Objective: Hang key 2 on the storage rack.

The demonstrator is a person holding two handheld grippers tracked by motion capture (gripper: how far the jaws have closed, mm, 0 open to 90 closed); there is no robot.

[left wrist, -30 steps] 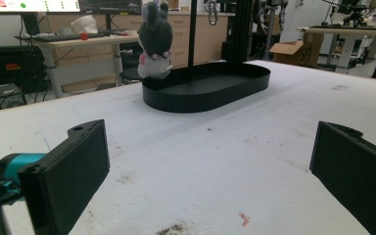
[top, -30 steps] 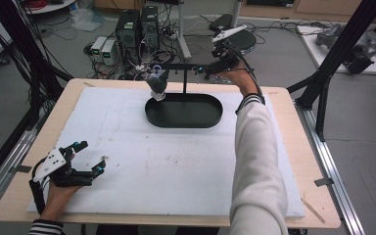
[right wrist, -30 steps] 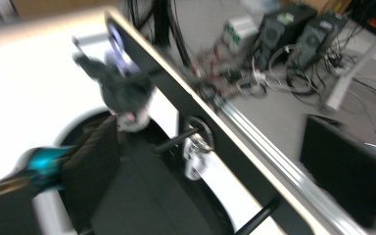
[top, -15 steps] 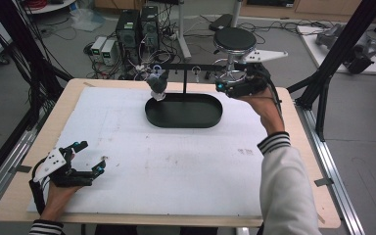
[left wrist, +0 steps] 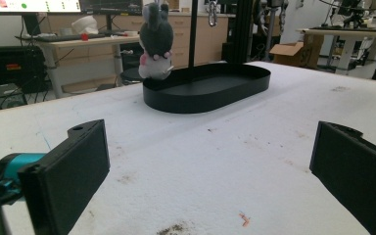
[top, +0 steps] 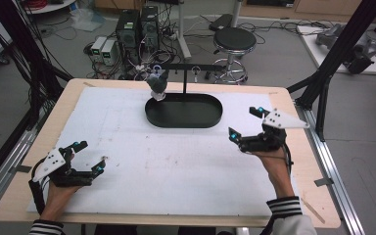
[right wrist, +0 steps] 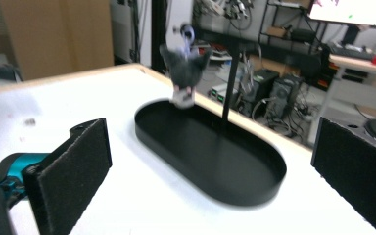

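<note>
A black oval tray (top: 196,111) sits at the back middle of the white mat, with a thin T-shaped stand (top: 184,83) rising from it. A grey plush toy (top: 157,84) hangs from the bar's left end, over the tray's left rim. A small hook (top: 196,71) hangs bare on the bar's right side. My right gripper (top: 244,122) hovers open to the right of the tray, holding nothing; its view faces the tray (right wrist: 210,156) and the toy (right wrist: 183,73). My left gripper (top: 91,155) rests open at the front left, far from the tray (left wrist: 210,88) and toy (left wrist: 155,41).
The white mat (top: 166,161) covers most of the wooden table (top: 303,161). Black frame struts (top: 323,93) stand at the table's right and left sides. A stool (top: 235,41) and computer boxes (top: 137,24) are on the floor behind the table.
My right gripper has come away from the stand's bar at the back and moved down to the right front of the tray, still open. The left gripper has stayed put.
</note>
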